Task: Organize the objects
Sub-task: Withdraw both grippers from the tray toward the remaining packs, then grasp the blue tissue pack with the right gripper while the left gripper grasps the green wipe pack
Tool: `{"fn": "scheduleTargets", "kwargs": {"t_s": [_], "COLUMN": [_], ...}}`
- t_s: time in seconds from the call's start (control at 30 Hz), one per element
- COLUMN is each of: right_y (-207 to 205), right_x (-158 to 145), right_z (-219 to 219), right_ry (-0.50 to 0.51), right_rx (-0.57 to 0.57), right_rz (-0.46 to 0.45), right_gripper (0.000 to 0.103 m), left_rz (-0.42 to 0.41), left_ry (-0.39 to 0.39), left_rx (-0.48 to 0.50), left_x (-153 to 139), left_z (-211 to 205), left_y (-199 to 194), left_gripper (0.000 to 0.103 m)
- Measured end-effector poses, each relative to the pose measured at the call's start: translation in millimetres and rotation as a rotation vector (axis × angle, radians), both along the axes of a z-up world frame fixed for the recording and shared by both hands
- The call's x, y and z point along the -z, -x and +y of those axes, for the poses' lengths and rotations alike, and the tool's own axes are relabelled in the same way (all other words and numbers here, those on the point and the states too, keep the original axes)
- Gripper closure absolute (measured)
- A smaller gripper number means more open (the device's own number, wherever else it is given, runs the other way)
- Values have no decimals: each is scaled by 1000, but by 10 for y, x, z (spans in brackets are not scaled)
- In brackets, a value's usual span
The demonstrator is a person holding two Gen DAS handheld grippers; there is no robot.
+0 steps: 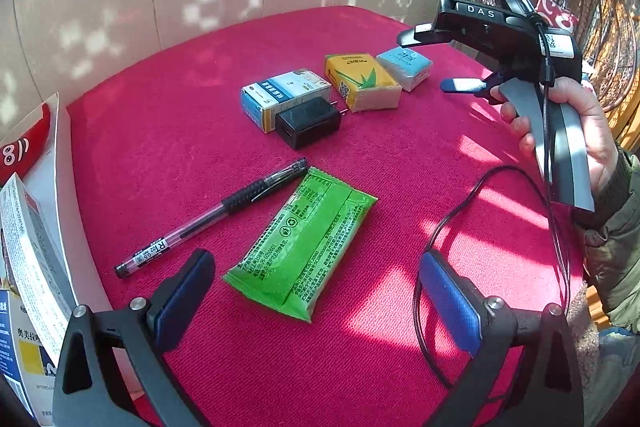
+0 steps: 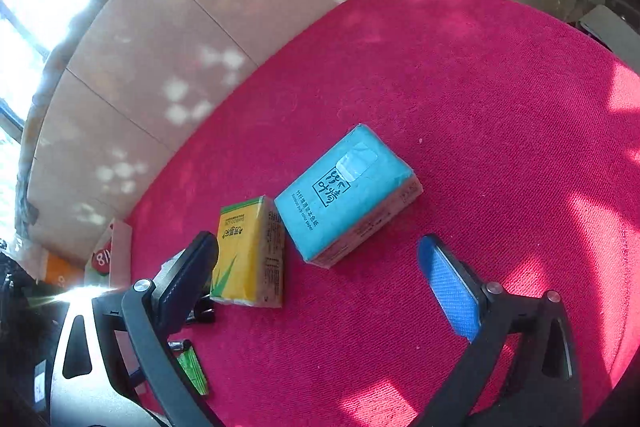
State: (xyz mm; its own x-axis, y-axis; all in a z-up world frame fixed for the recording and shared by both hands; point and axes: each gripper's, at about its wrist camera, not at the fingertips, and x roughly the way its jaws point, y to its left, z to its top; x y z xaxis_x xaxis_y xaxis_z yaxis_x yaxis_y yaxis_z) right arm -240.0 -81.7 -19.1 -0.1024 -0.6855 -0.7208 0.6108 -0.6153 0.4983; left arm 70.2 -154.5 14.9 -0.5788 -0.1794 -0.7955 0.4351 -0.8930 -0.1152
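Hovering low over the near edge of the desk (image 1: 400,167), which is covered in red cloth, the left claw (image 1: 316,297) has its blue-padded fingers spread wide and empty, with a green snack packet (image 1: 302,247) lying flat between and just beyond them. A thin black cable (image 1: 444,227) loops across the cloth near the claw's right-hand finger. Just left of the packet, a clear gel pen (image 1: 212,217) with a black grip lies on a slant, its capped end toward the desk's middle. Past the left edge, printed cartons (image 1: 28,267) stand against a white bag. Farther in, near the middle of the desk, a black charger plug (image 1: 308,123) rests touching a blue-and-white box (image 1: 284,95). Beyond them, toward the far right corner, a yellow tissue pack (image 1: 362,81) and a light-blue tissue pack (image 1: 406,67) lie side by side, close together. The right claw (image 2: 318,281), held by a hand (image 1: 576,131) in an olive sleeve, hangs above the right edge with its fingers wide apart and nothing between them; in its own view the yellow tissue pack (image 2: 250,253) sits by its left finger and the light-blue tissue pack (image 2: 346,195) lies just ahead.
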Motion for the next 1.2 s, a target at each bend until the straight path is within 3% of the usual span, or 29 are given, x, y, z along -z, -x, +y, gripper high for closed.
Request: {"fn": "scheduleTargets", "kwargs": {"t_s": [0.07,0.13,0.47,0.63,0.7,0.73,0.87,1.03,1.2], "right_y": [-19,-22,180,140,125,140,199,106,-221], "right_x": [15,43,13,-2,-4,-4,-14,-47,-235], "right_z": [-90,-210,-700,-917,-948,-934,-766,-261,246], "right_ry": [-9,-31,-115,-216,-246,-247,-192,-46,98], "right_rx": [-28,-56,66,58,42,35,-4,6,-12], "right_rz": [-12,-28,-4,111,171,185,170,116,127], "right_gripper": [10,18,20,22,38,48,52,52,52], "left_rz": [-27,-24,15,14,16,22,56,42,48], "left_ry": [23,26,67,69,68,67,54,117,138], "left_rx": [23,48,47,46,45,45,71,80,58], "left_x": [67,126,136,138,143,137,100,86,60], "left_z": [20,65,137,136,134,133,173,260,288], "left_y": [125,185,130,130,134,126,81,105,76], "left_gripper": [2,14,17,17,19,25,64,67,67]}}
